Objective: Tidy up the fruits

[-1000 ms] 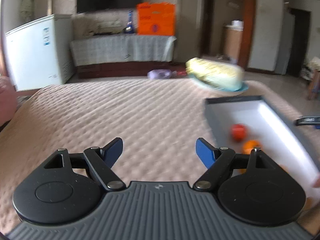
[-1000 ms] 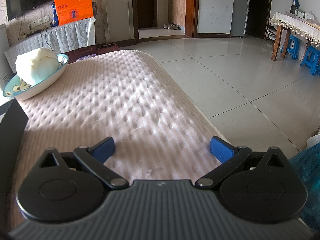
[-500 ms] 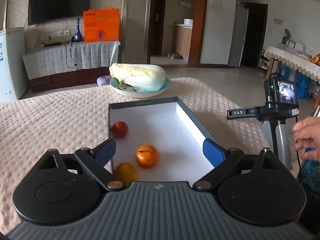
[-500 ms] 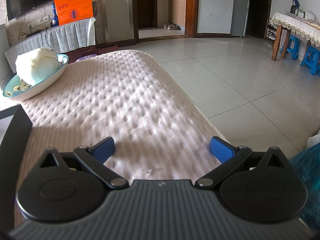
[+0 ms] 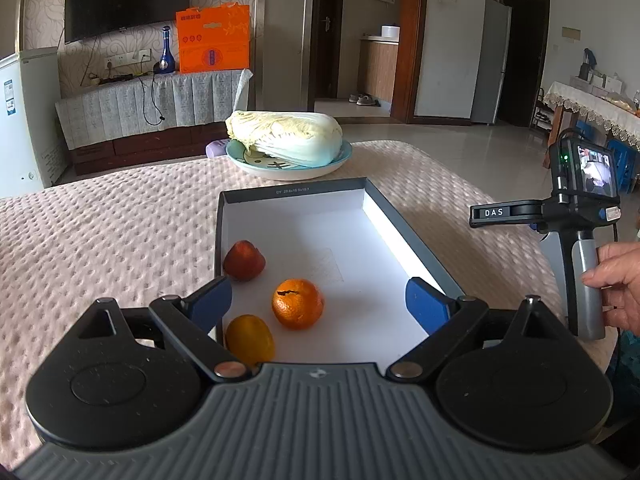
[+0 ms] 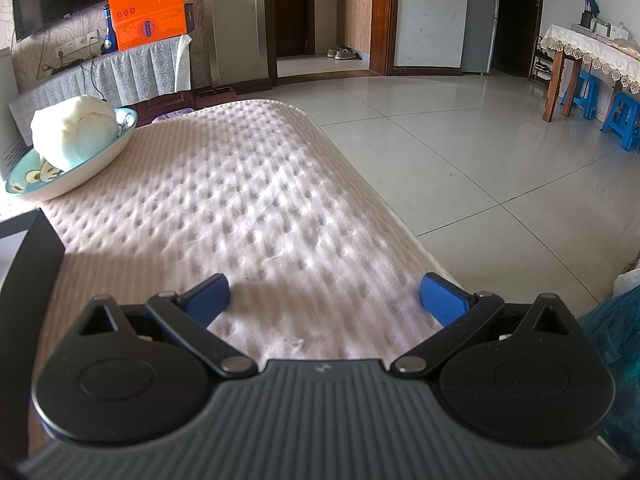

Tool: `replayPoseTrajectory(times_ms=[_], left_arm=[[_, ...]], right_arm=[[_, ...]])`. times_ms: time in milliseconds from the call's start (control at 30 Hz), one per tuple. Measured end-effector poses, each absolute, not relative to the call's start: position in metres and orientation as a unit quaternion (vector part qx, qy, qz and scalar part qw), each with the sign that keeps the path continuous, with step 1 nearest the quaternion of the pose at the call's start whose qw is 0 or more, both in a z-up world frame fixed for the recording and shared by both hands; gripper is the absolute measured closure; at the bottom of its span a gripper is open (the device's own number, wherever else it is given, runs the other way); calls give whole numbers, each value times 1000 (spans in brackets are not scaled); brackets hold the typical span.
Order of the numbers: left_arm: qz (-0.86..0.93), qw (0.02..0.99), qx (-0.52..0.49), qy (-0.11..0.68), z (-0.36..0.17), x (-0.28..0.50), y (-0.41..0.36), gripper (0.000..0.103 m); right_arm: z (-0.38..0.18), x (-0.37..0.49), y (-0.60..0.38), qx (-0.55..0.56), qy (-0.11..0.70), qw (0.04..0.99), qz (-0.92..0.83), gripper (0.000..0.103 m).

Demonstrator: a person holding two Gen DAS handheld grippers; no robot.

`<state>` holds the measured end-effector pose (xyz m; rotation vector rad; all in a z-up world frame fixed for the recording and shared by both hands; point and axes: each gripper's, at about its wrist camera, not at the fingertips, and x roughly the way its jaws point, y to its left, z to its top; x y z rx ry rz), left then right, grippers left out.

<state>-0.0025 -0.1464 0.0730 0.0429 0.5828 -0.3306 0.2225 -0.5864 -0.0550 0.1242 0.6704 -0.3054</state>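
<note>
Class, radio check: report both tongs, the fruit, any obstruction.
Left tongs open, empty, above box. Right tongs open over cloth. Orange, yellow fruit, red fruit inside. Nothing blocking.

Partly hidden fruit and cut-off box
The yellow fruit (image 5: 250, 340) sits half behind the left gripper (image 5: 319, 303); the box (image 6: 24, 276) runs off the right-wrist view's left edge.

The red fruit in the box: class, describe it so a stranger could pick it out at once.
On the pink quilted table lies a shallow white-lined box with dark walls, holding three fruits. The red fruit sits by the box's left wall, farthest back. Its neighbours, an orange mandarin and a yellow-orange fruit, are paler and rounder.
</note>
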Motion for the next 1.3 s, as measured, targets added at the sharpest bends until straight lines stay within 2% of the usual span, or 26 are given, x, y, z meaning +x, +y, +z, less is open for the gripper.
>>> replayPoseTrajectory(times_ms=[500,667,800,1033,1300], left_arm=[[-146,951,24,271,78,1,-132,7],[-109,951,4,289,78,12,-101,7],[-72,962,5,265,85,7,-67,7],[-19,945,21,325,53,14,3,7],[-26,943,34,329,47,8,24,7]], right_arm=[[-55,223,-586,61,328,931,-149,0],[-55,223,-586,61,328,931,-149,0],[-55,222,-587,61,327,931,-149,0],[-55,224,-586,61,328,931,-149,0],[-55,223,-586,61,328,931,-149,0]])
